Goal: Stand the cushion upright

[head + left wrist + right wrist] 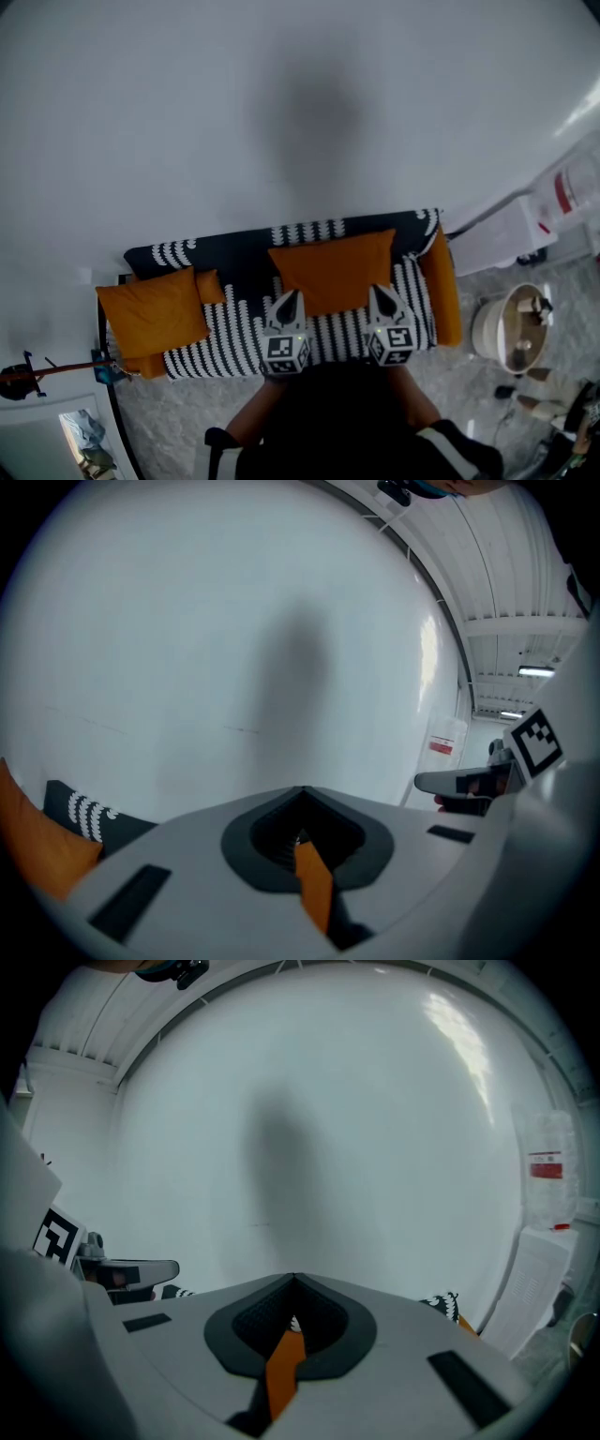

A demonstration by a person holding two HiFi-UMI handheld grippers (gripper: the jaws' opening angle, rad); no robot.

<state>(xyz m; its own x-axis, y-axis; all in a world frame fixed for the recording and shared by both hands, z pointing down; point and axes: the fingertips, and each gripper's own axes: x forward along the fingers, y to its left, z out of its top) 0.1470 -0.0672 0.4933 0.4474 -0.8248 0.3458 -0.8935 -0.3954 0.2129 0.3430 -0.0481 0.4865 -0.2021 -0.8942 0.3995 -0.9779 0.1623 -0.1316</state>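
The person's arms [251,420], nearest the lens, carry both tools. Left gripper [290,297]: jaws closed tight on a pinched fold of the orange cushion [333,267], at its lower left edge. Right gripper [379,292]: jaws likewise clamped on the same cushion, at its lower right edge. Beyond both tips the cushion leans against the backrest of the black-and-white striped sofa [225,342]. A second orange cushion [150,314] lies well left of the left gripper.
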